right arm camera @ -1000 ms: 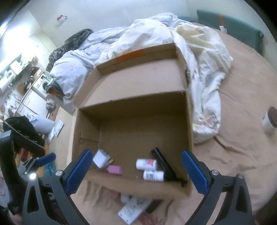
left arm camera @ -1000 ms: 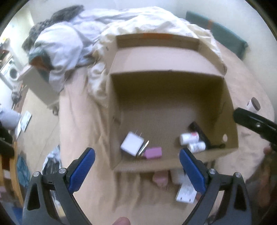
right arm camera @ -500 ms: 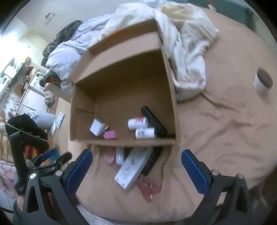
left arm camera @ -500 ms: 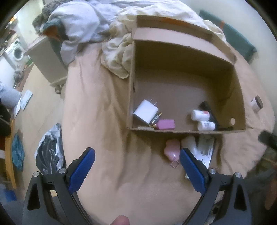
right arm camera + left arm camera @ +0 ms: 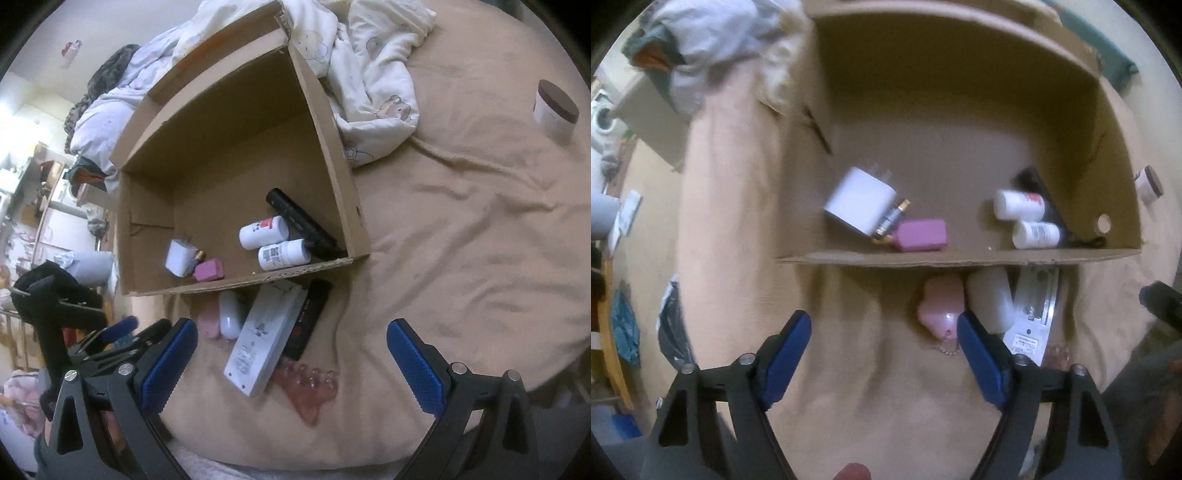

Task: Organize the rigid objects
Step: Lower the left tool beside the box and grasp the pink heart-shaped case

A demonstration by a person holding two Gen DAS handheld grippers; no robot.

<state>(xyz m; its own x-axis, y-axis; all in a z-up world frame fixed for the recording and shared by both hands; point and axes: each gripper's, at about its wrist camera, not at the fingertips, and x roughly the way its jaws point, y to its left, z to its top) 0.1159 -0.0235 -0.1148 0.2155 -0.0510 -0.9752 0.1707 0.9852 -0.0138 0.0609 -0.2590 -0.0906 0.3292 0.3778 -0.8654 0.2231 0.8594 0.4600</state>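
An open cardboard box [image 5: 960,256] [image 5: 325,122] lies on the tan bed. Inside are a white charger [image 5: 860,203] [image 5: 179,256], a pink block [image 5: 923,234] [image 5: 208,269], two white bottles [image 5: 1019,203] [image 5: 282,253] and a black tube [image 5: 299,221]. In front of the box lie a pink case [image 5: 940,306] [image 5: 208,321], a white case [image 5: 990,299] [image 5: 231,314], a long white box [image 5: 1034,314] [image 5: 264,336], a black box [image 5: 308,317] and a pink toe separator [image 5: 310,387]. My left gripper [image 5: 886,354] is open and empty, low over the bed before the pink case. My right gripper [image 5: 291,362] is open and empty above the long white box.
A white jar with a brown lid [image 5: 556,107] [image 5: 1148,186] stands on the bed at the right. A crumpled white quilt [image 5: 369,66] lies behind the box. The bed's left edge drops to a cluttered floor [image 5: 624,221].
Both grippers have drawn back from over the box and dropped lower toward the items in front of it. The left gripper has moved in close to the pink case.
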